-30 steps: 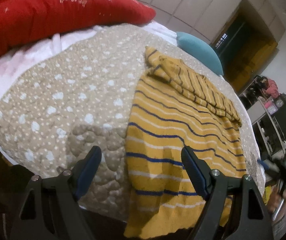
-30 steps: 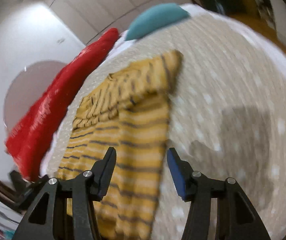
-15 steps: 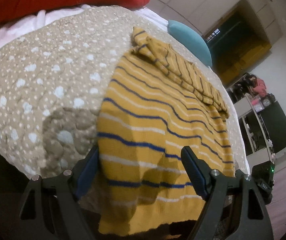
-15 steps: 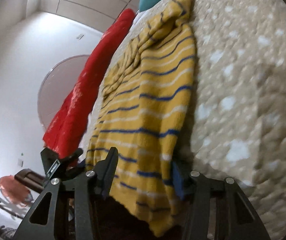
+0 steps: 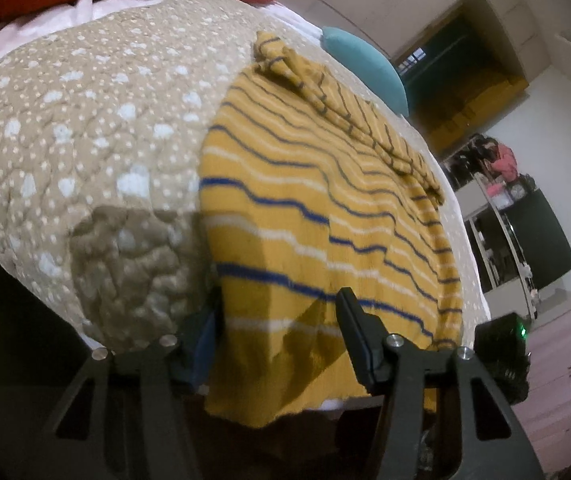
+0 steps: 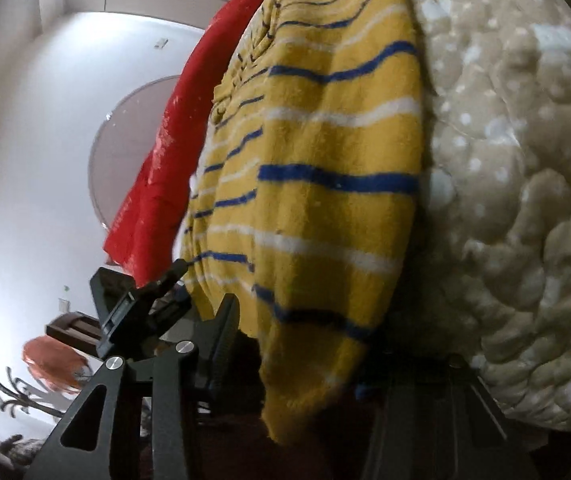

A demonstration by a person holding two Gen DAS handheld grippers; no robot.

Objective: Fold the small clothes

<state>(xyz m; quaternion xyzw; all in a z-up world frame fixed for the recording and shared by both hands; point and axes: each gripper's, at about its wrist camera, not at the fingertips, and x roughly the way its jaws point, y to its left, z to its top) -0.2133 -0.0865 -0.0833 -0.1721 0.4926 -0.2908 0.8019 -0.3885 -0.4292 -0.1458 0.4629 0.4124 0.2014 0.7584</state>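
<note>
Now the yellow striped sweater (image 5: 317, 216) lies flat on the dotted beige quilt (image 5: 85, 128), its hem hanging over the bed edge. Both the left gripper (image 5: 275, 332) and the right gripper (image 6: 309, 332) have wide-spread fingers, and the hem corners sit between them, not yet pinched.

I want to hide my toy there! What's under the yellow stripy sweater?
The yellow stripy sweater lies on a tan dotted quilt; its bottom edge hangs over the quilt's edge. What the sweater covers is hidden.
</note>
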